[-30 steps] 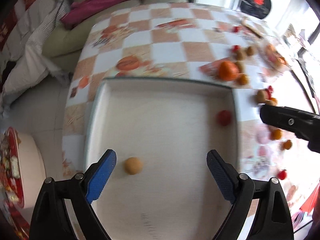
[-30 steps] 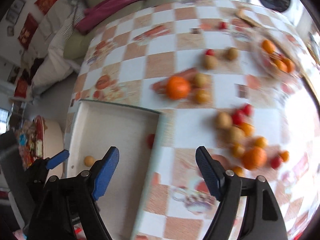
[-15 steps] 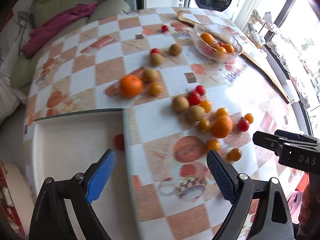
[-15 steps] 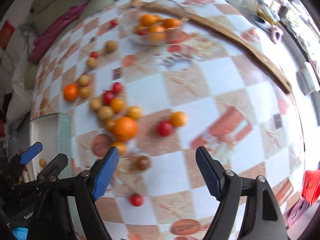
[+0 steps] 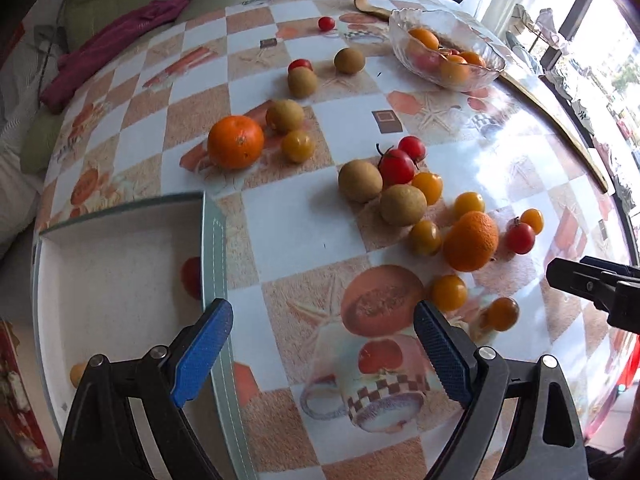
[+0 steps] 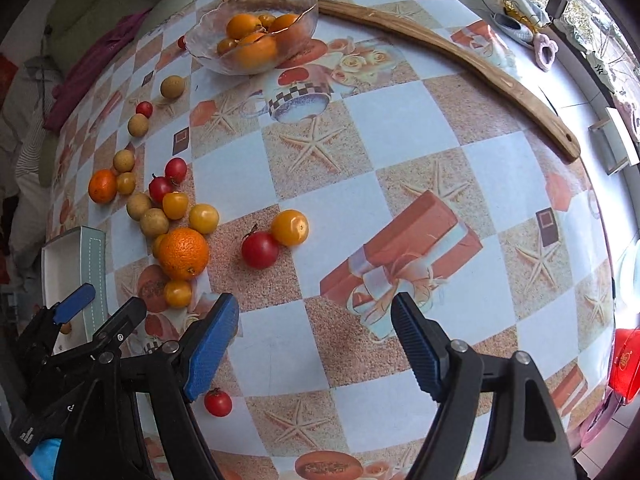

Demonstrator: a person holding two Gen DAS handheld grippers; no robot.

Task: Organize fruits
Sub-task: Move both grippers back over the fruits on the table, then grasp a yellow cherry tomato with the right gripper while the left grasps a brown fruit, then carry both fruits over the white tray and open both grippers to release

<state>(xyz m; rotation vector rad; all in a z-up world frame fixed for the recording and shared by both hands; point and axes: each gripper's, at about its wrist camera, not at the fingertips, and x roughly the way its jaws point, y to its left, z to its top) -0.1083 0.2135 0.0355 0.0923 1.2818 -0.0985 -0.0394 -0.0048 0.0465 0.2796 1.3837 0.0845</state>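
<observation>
Left wrist view: the left gripper (image 5: 323, 344) hangs over the checkered tablecloth (image 5: 288, 220) with its blue-padded jaws spread wide and nothing between them. Its left finger sits over the rim of a white tray (image 5: 120, 264), inside which a red tomato (image 5: 191, 272) rests against the near wall and a small yellow fruit (image 5: 77, 374) lies by the finger's base. Ahead and to the right of the jaws is a cluster of fruit: a large orange (image 5: 471, 241), brown longans (image 5: 403, 205), red and yellow cherry tomatoes. Farther ahead sits a second orange (image 5: 235, 142), and beyond that a glass bowl (image 5: 472, 76) holding oranges. The right gripper's black tip (image 5: 588, 282) pokes in at the right edge.

Right wrist view: the right gripper (image 6: 315, 332) points down at bare tablecloth, its jaws apart and empty, having just been narrowing. A red cherry tomato (image 6: 218, 402) lies just beside its left finger, outside the jaws. Ahead and left are a red tomato (image 6: 260, 250) touching a yellow tomato (image 6: 290, 227), then the fruit cluster. A long wooden stick (image 6: 460, 64) lies far ahead.
</observation>
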